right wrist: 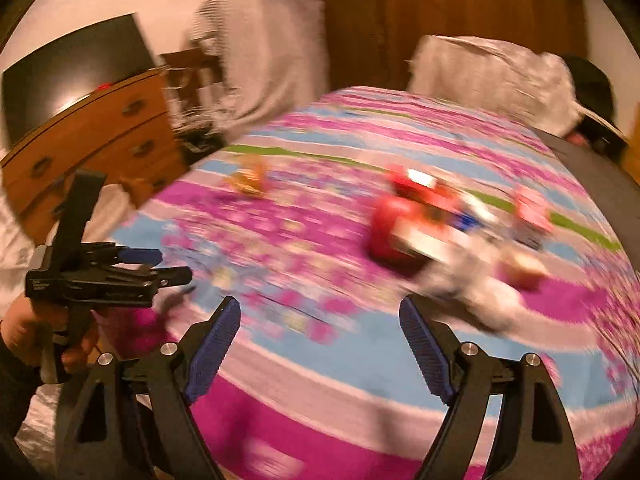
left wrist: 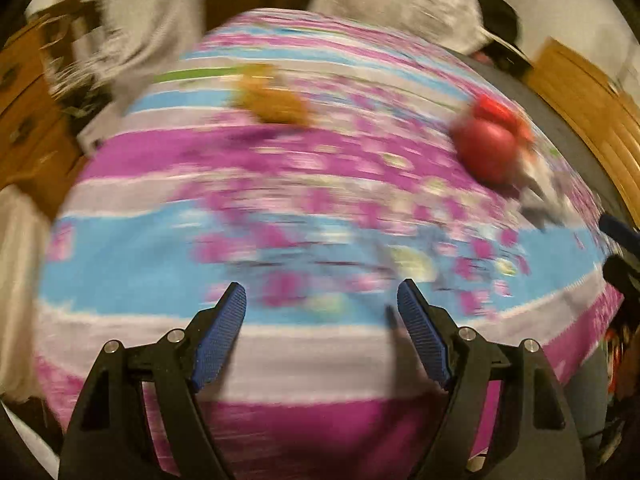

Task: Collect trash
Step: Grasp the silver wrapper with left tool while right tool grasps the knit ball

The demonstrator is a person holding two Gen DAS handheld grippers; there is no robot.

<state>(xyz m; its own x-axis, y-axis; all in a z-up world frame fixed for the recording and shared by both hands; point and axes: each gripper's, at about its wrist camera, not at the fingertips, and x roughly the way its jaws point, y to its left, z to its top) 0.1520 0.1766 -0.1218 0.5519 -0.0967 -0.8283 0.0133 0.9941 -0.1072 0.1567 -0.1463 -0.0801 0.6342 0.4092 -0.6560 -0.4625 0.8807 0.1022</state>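
Both views are smeared by motion blur, so small detail is lost. The trash lies on a bed covered with a pink, blue and white striped blanket [right wrist: 320, 344]: a red round thing [right wrist: 394, 236], perhaps a cup or bowl though the blur hides whether anything is in it, sits in a heap with red, white and blue wrappers [right wrist: 472, 248] on the right half of the bed, and a separate orange-brown scrap [right wrist: 248, 178] lies alone toward the far left. In the left wrist view the same red thing [left wrist: 486, 148] is at the right and the brown scrap [left wrist: 272, 98] is up the middle. The left gripper [left wrist: 322, 300] is released, its blue pads spread wide over bare blanket and holding nothing; the right gripper [right wrist: 320, 312] is likewise spread and holding nothing, with the heap just ahead and to its right. Between the scrap and the heap the blanket is bare. A wooden dresser [right wrist: 92, 140] stands close to the bed's left edge, white pillows [right wrist: 492, 76] lie at the far end against a wooden headboard, and a dark band edges the bed on the right.
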